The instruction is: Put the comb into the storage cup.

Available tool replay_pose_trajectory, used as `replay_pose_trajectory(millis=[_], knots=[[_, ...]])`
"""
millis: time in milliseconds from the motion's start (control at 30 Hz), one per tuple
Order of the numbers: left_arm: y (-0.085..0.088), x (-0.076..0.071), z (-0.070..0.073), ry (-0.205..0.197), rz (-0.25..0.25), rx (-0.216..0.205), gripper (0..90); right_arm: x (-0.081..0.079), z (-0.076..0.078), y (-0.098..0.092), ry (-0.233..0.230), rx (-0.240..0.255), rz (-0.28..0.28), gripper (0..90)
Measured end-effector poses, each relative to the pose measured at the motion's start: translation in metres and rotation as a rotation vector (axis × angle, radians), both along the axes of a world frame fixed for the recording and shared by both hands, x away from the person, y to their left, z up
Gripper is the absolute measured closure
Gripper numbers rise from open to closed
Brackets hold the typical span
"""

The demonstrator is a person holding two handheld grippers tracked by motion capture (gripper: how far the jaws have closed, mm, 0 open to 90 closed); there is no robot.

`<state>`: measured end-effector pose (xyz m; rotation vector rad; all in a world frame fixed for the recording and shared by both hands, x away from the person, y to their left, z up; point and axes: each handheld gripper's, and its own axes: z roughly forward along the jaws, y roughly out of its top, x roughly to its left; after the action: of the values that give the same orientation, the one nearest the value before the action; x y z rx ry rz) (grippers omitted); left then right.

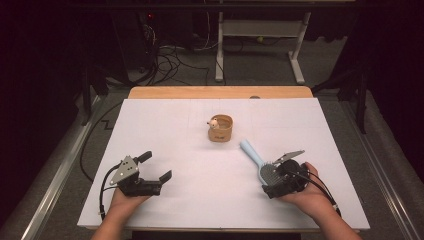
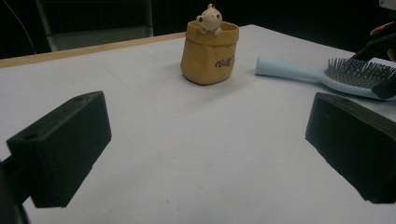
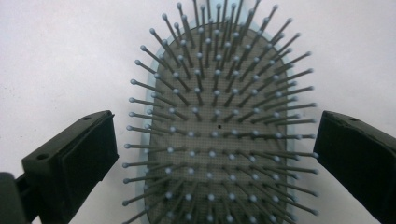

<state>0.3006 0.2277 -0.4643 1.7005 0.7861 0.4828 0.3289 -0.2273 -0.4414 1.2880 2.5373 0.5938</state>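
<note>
Fingers (image 3: 77, 163) of the right gripper (image 3: 217, 168) gape wide around the brush (image 3: 219, 135), gripping nothing; pale blue, bristles up, handle pointing away toward the pot (image 1: 220, 128).

A small tan pot (image 1: 220, 128) with a little animal figure (image 1: 213, 122) peeking over its rim is sitting upright mid-table, toward the far edge of the white table (image 1: 165, 125). Cables (image 1: 170, 60) are trailing across the floor beyond it.
</note>
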Motion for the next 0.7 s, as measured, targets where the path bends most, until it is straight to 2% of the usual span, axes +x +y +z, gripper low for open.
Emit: replay_pose_trajectory(millis=[333,700], knots=[[0.002,-0.001,0.001,-0.008,0.008,0.003,1.3,0.009,-0.004,0.009,0.065,-0.078,0.024,4.8],[0.001,-0.001,0.001,-0.005,0.009,0.004,1.9,0.012,-0.002,0.011,0.070,-0.077,0.016,16.0]])
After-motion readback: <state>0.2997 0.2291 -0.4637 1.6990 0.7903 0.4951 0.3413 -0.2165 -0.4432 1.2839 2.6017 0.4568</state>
